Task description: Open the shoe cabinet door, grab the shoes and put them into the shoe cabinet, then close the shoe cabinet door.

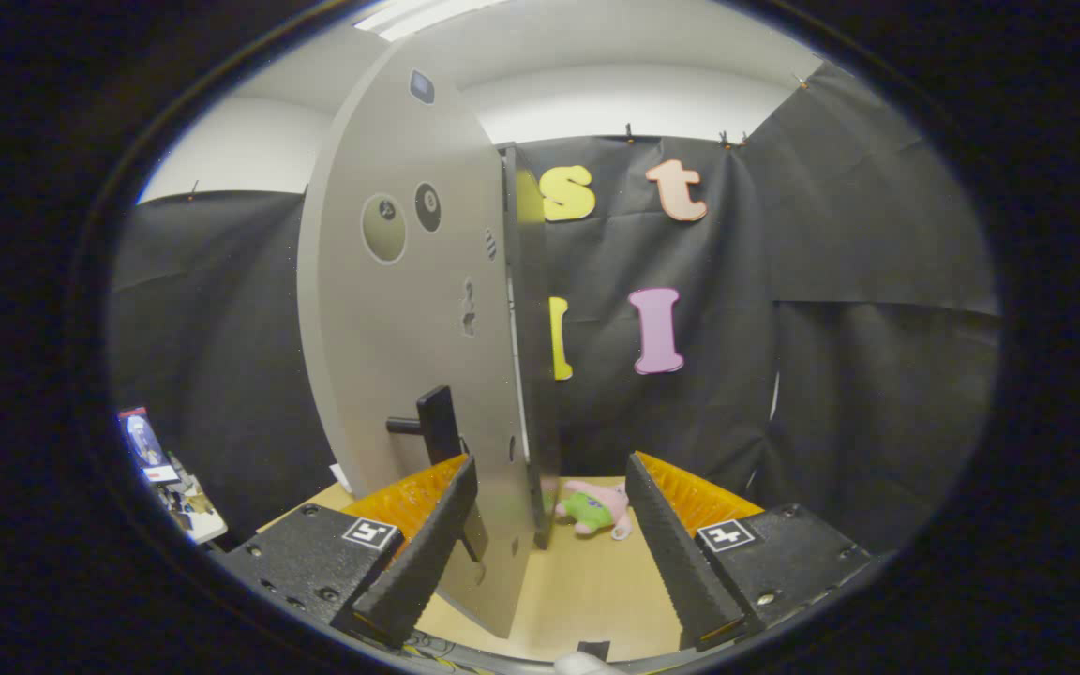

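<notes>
Door (409,309) of the shoe cabinet stands ajar between the wide-spread fingers of the gripper (549,553), so looks like the opening step, next probably swinging it fully open.

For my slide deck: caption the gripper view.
Open gripper straddling the swung-out cabinet door edge, near its handle, plush toy lying beyond.

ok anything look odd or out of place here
Yes: a pink and green plush toy lies on its side on the wooden floor, just beyond the open tool, beside the cabinet door. It isn't a shoe.
</notes>
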Demonstrator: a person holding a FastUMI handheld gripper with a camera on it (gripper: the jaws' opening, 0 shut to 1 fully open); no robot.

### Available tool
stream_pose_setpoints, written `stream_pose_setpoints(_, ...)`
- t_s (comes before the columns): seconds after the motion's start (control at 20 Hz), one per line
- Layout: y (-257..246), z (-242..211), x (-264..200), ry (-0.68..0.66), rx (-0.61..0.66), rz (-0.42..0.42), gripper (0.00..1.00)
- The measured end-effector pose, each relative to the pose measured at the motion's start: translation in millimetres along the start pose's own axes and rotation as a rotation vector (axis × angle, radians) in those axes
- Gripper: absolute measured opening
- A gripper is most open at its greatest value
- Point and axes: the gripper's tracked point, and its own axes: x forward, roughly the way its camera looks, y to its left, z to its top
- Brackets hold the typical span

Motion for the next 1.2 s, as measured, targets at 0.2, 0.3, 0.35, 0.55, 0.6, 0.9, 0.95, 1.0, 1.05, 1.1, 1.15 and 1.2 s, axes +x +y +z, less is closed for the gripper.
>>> stream_pose_setpoints(0.2, 5, 0, 5, -0.011, -0.008, 0.034, 0.97)
stream_pose_setpoints(0.3, 6, 0, 4, -0.014, -0.027, 0.023, 0.96)
stream_pose_setpoints(0.35, 6, 1, 4, -0.02, -0.028, 0.015, 0.96)
stream_pose_setpoints(0.55, 20, 0, 5, -0.018, 0.008, -0.017, 0.96)
stream_pose_setpoints(0.6, 29, -2, -2, -0.018, 0.021, -0.035, 0.96)
stream_pose_setpoints(0.9, 75, -7, 2, -0.025, 0.036, -0.111, 0.96)
stream_pose_setpoints(0.95, 86, -8, 4, -0.025, 0.03, -0.119, 0.96)
stream_pose_setpoints(1.0, 95, -7, 6, -0.022, 0.022, -0.123, 0.96)
stream_pose_setpoints(1.05, 106, -7, 8, -0.019, 0.015, -0.124, 0.96)
stream_pose_setpoints(1.1, 119, -8, 12, -0.017, 0.009, -0.122, 0.96)
stream_pose_setpoints(1.15, 132, -8, 17, -0.014, 0.005, -0.115, 0.96)
stream_pose_setpoints(1.2, 145, -9, 22, -0.008, 0.002, -0.103, 0.96)
